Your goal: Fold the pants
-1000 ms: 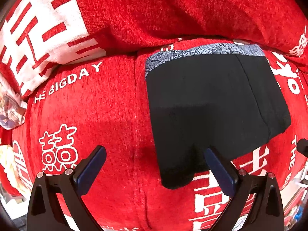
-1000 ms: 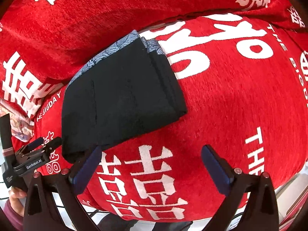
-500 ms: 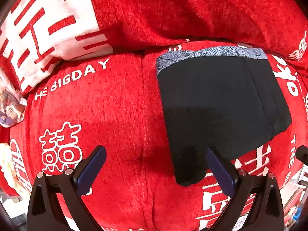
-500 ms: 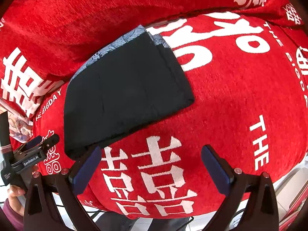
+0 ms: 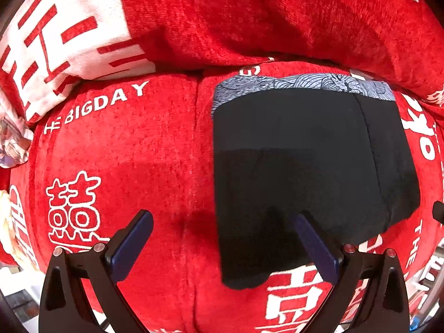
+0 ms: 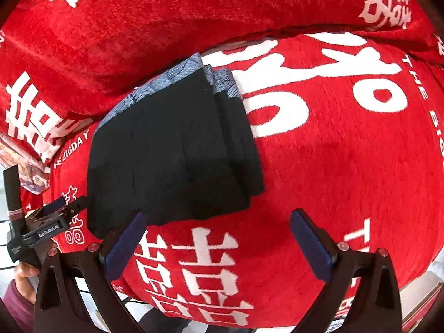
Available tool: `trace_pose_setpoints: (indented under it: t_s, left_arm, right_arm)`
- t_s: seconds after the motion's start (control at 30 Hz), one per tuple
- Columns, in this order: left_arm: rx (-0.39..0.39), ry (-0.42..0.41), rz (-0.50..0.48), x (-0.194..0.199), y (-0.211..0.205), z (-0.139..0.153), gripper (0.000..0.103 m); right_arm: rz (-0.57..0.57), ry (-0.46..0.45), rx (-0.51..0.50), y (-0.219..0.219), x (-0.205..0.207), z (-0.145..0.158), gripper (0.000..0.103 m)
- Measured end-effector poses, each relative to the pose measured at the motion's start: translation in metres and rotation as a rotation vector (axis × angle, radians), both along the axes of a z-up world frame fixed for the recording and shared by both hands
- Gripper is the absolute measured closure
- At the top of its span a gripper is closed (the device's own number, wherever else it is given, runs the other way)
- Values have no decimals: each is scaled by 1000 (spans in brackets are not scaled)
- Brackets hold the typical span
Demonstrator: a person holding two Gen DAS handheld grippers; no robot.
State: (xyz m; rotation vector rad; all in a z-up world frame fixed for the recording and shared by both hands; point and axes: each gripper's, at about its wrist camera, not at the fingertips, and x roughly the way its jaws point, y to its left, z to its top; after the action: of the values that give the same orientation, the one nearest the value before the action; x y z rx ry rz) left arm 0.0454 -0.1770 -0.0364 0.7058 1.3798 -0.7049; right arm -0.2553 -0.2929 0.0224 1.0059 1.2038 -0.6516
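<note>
The black pants [image 5: 299, 166] lie folded into a compact rectangle on the red seat cushion, with a blue-grey patterned waistband along the far edge. They also show in the right wrist view [image 6: 172, 149]. My left gripper [image 5: 222, 238] is open and empty, hovering over the near left corner of the pants. My right gripper [image 6: 219, 236] is open and empty, just in front of the near right edge. The left gripper [image 6: 55, 211] also shows at the left of the right wrist view.
The red sofa cover [image 5: 116, 149] with white lettering covers the seat and the backrest [image 6: 194, 8]. A patterned cloth [image 5: 11, 144] lies at the far left. The seat's front edge drops off just below both grippers.
Both grippers have shifted slightly; the pants sit a little nearer and more to the left in the left wrist view. The pants themselves have not moved and both grippers stay open.
</note>
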Motion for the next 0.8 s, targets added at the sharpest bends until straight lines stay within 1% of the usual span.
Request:
trace_pose_setpoints:
  t_s: [0.3,0.53,0.7,0.73,0.8]
  left_arm:
    - [28,-7,4,-11,-22,-10,0]
    - [29,1,-7,-10,-31,-12,0]
    - [-42,53,4,8,-27,-11,0]
    - [-63,87,5,15,-25,-12,0]
    - [-80,139,3,23,-23,-17,0]
  right_arm:
    - [62,-53,64,-34,-7,-16,0]
    - [99,-81,109,-48,-4,-28,0]
    - [103,-109,156,-56,-3,-38,0]
    - [105,-115,164,-57,-3,-40,0]
    - [110,-128,172,-62,-2,-44,0]
